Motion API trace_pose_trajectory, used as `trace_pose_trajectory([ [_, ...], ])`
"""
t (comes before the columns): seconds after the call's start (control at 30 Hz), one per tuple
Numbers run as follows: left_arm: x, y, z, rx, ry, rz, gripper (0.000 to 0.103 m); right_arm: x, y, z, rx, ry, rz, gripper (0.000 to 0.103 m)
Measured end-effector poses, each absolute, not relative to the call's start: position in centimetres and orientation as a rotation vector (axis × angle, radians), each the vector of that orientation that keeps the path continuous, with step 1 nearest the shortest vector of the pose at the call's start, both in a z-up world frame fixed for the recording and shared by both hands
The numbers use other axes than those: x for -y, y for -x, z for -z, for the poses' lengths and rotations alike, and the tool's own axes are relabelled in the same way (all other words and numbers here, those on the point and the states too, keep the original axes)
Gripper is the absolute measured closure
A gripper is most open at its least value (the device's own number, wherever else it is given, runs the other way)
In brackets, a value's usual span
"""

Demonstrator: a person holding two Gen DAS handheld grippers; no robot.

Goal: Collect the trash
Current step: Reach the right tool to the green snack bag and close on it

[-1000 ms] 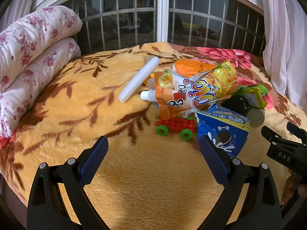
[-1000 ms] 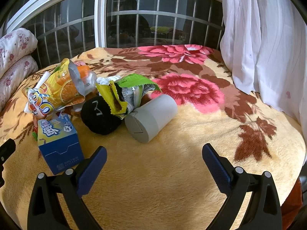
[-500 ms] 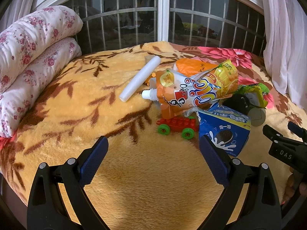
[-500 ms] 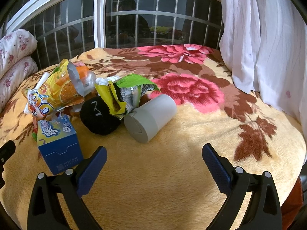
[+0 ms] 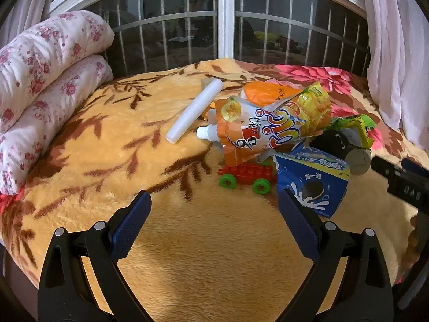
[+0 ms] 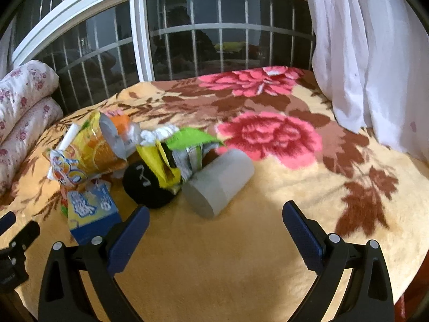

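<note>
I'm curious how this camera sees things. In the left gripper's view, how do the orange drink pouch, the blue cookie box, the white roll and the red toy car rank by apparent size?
1. orange drink pouch
2. blue cookie box, though it lies nearer the camera
3. white roll and red toy car: too alike to rank

Warm indoor light, dark window [image 5: 225, 26] reflecting the room; strong fisheye bending; right wrist view slightly motion-blurred.

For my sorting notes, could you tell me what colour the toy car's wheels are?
Green, on a red brick body: toy car, clearest in the left wrist view.
</note>
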State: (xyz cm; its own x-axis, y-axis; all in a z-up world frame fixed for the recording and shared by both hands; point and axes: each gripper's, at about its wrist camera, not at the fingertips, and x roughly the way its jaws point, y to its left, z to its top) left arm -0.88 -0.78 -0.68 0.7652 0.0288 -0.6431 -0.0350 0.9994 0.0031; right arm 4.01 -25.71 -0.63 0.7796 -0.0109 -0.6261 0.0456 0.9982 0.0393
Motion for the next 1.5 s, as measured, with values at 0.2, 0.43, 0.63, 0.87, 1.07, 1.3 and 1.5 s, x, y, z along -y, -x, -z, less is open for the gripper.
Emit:
trace_pose_trajectory([
  [0.2, 1.2, 0.6, 0.8, -0.706, -0.026, -0.040, 0.010, 25.1, -5.4, -0.5, -0.652, -0.045, 0.009, 0.005],
  [0.43, 1.3, 0.4, 0.9, -0.709, -0.032, -0.039, 0.010, 24.4, -8.5, -1.5, -0.637, -0.045, 0.005, 0.005],
  [0.63, 1.7, 0.3, 0.8, -0.712, -0.046, -0.035, 0.010, 23.6, -11.6, -0.9, -0.670, -0.047, 0.007, 0.005],
  [0.87, 1.8, 0.4, 0.9, -0.715, -0.047, -0.033, 0.010, 22.5, -13.5, 0.6, -0.706, -0.018, 0.005, 0.017],
  [1.07, 1.8, 0.4, 0.9, -0.718, -0.044, -0.031, 0.010, 23.4, -13.6, 0.8, -0.707, -0.061, 0.004, 0.041],
  [1.3, 1.8, 0.3, 1.0, -0.714, -0.054, -0.037, 0.010, 24.3, -12.3, 0.0, -0.670, -0.118, -0.042, 0.060],
  [1.5, 1.9, 0.3, 1.0, -0.711, -0.053, -0.038, 0.010, 24.7, -9.2, -1.6, -0.592, -0.129, -0.106, 0.061],
])
